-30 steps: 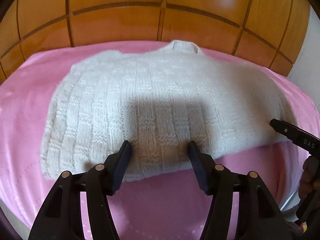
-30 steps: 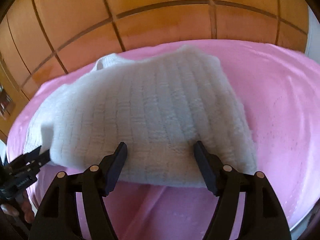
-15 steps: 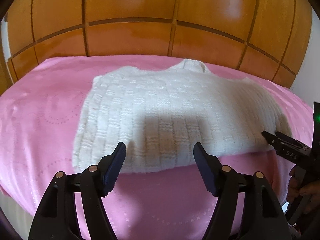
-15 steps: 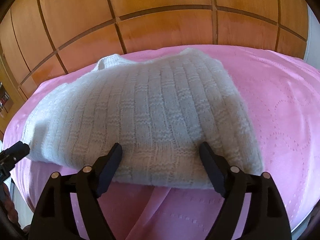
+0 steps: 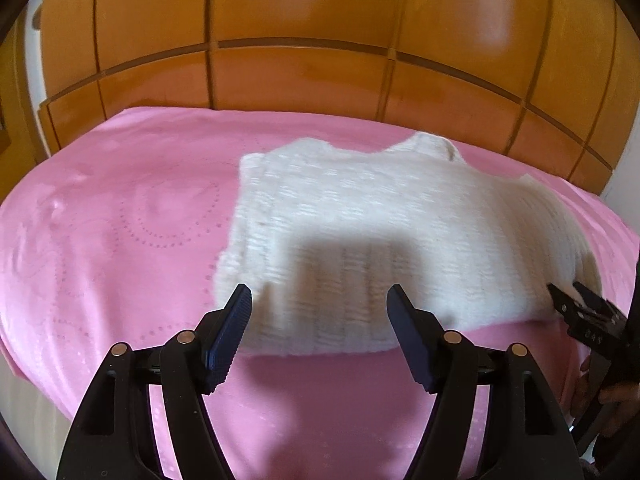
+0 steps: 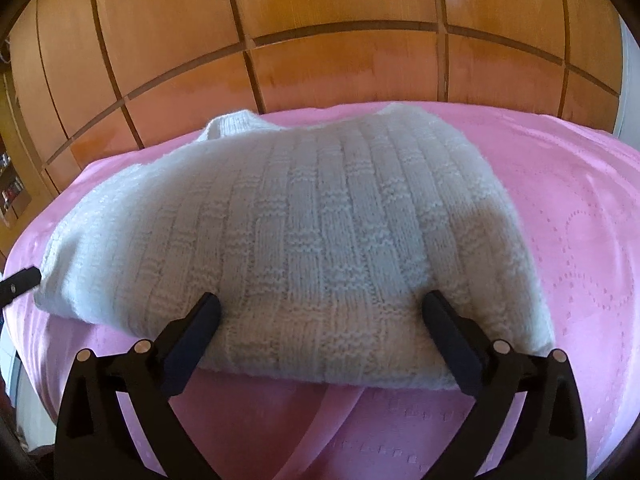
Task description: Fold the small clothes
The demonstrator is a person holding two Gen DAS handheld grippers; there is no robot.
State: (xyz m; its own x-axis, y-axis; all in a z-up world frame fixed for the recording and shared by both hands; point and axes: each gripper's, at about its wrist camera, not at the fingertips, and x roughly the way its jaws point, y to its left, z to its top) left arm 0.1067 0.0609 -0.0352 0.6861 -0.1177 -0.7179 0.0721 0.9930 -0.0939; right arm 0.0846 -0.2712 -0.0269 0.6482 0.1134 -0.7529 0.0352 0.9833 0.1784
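A white knitted sweater (image 5: 400,240) lies folded on the pink bedspread (image 5: 120,240), collar toward the wooden wall. My left gripper (image 5: 319,300) hovers open over the sweater's near hem, with nothing pinched. At the right edge of that view, my right gripper (image 5: 580,308) sits at the sweater's near right corner, a hand (image 5: 612,396) holding it. In the right wrist view the sweater (image 6: 304,240) fills the middle. There my right gripper (image 6: 322,303) is opening, its jaws wide apart on either side of the front hem and not pressing on it. The left gripper's fingertip (image 6: 20,284) shows at the far left.
Wooden panelling (image 5: 320,80) rises right behind the bed. The bedspread drops off at the near left edge (image 5: 24,380). A raised crease in the pink cloth (image 6: 320,420) runs under the right gripper. A shelf with small items (image 6: 12,196) stands at the far left.
The left gripper has pulled back and up, so the sweater looks smaller and further right, and its jaws spread a little. The right gripper's jaws have widened off the hem.
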